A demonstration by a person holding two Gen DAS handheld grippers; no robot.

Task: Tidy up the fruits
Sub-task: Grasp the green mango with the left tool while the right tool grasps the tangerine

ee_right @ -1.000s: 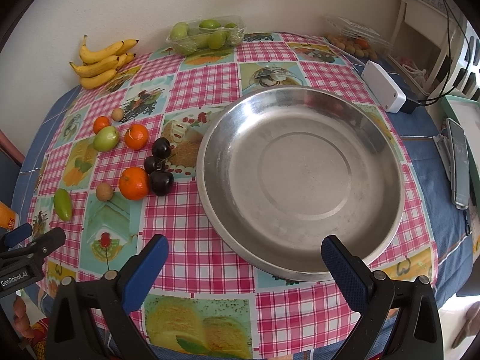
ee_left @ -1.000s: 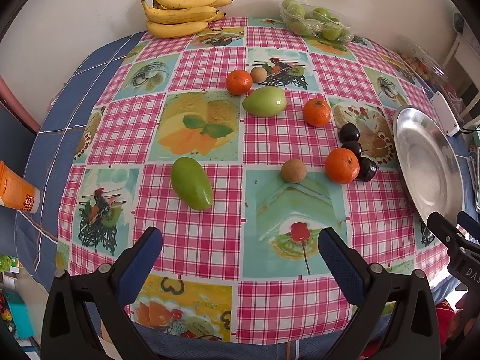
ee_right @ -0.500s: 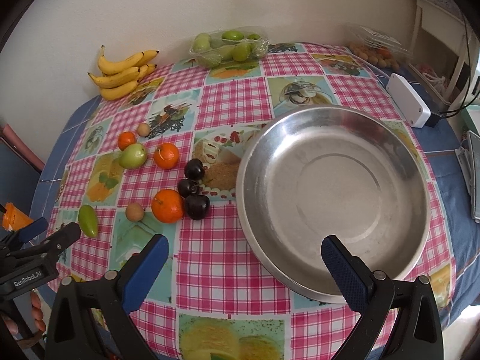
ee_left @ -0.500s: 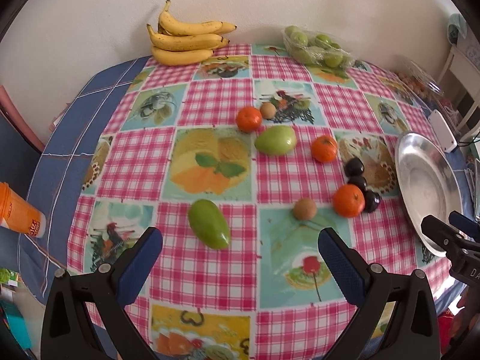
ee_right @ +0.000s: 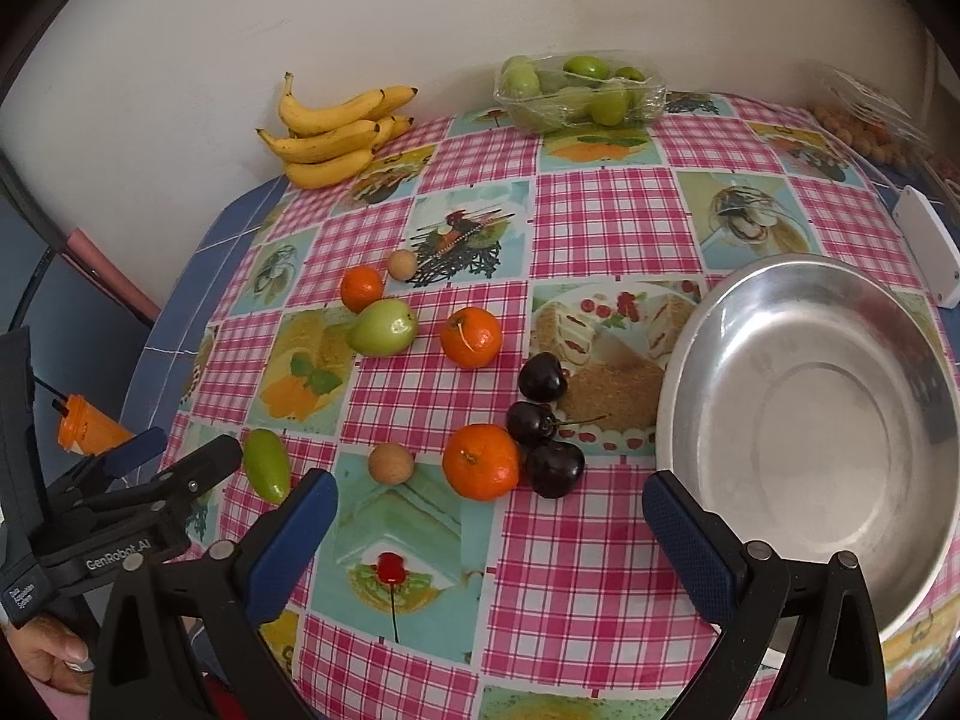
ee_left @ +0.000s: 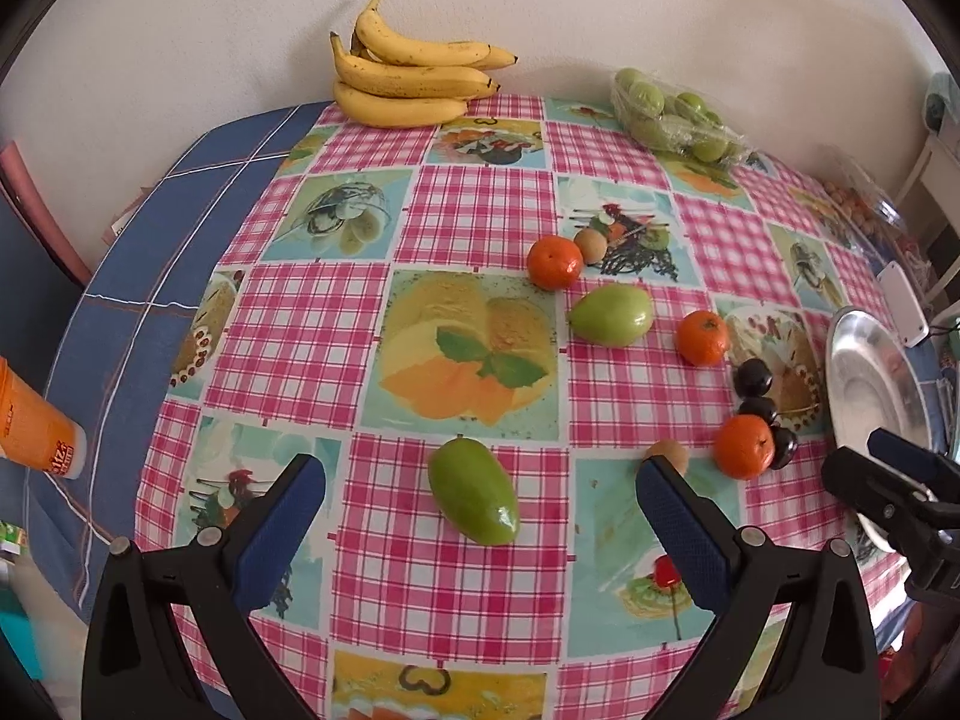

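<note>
Fruits lie loose on the table [ee_left: 480,228]; both grippers gape wide, empty. Left gripper [ee_left: 480,516] frames the mango [ee_left: 474,493] at 12 o'clock: straddle its narrow width, close gently. Bowl [ee_right: 804,420] sits at 3 o'clock.

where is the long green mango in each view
Left wrist view: the long green mango lies low in the middle, between the left gripper's open fingers.
Right wrist view: it sits at the lower left, beside the left gripper's tip and outside the right gripper's fingers.
Shared landmark: the small brown fruit next to the nearest orange.
</note>
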